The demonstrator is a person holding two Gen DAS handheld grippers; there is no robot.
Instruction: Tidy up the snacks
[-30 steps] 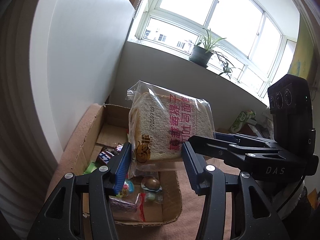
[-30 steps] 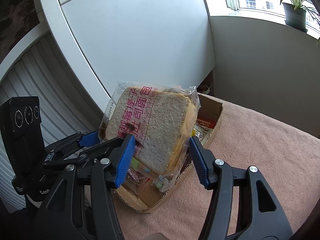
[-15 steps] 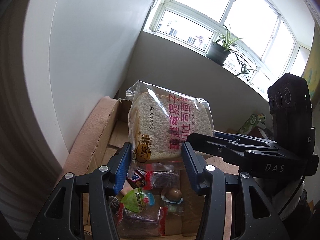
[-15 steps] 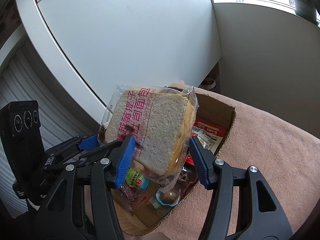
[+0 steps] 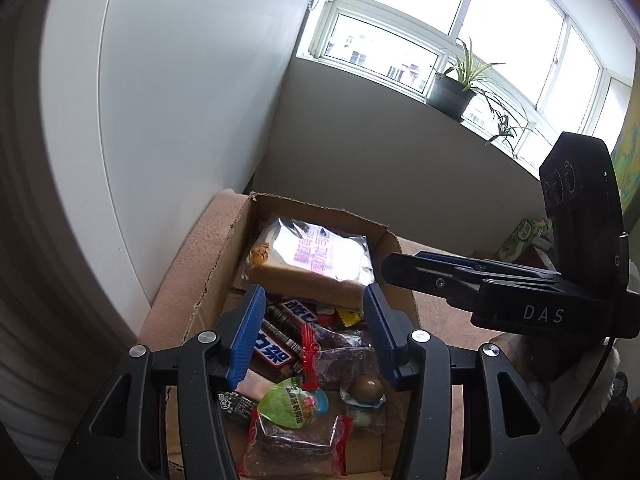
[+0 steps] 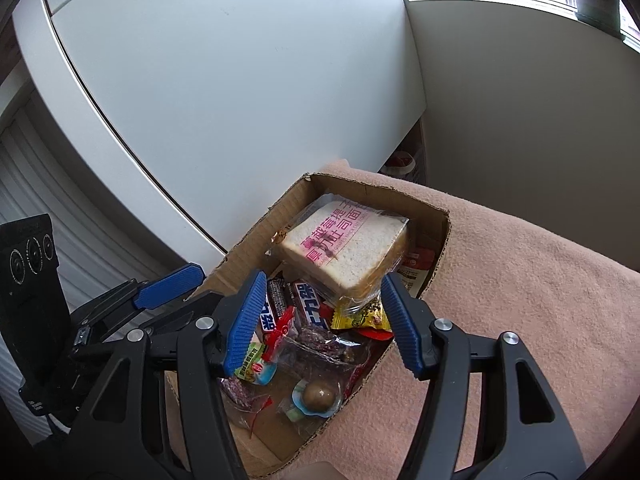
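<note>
A clear bag of sliced bread with pink lettering [image 5: 310,262] [image 6: 344,250] lies flat in the far end of an open cardboard box [image 5: 224,256] [image 6: 248,246], on top of other snacks. My left gripper [image 5: 314,330] is open and empty above the box's near half. My right gripper [image 6: 324,322] is open and empty just short of the bread. Below them lie chocolate bars [image 5: 280,340] [image 6: 308,304], a green jelly cup [image 5: 290,402], a wrapped brown egg [image 5: 366,388] [image 6: 318,396] and a yellow packet [image 6: 362,316].
The box sits on a pink blanket [image 6: 520,300] beside a white cabinet [image 5: 180,100]. The right gripper's body [image 5: 520,292] reaches in from the right in the left wrist view. A potted plant [image 5: 454,88] stands on the window sill.
Both grippers let go of the bread bag. It dropped from upright between the fingers to lying flat in the box's far end. Both grippers now stand open.
</note>
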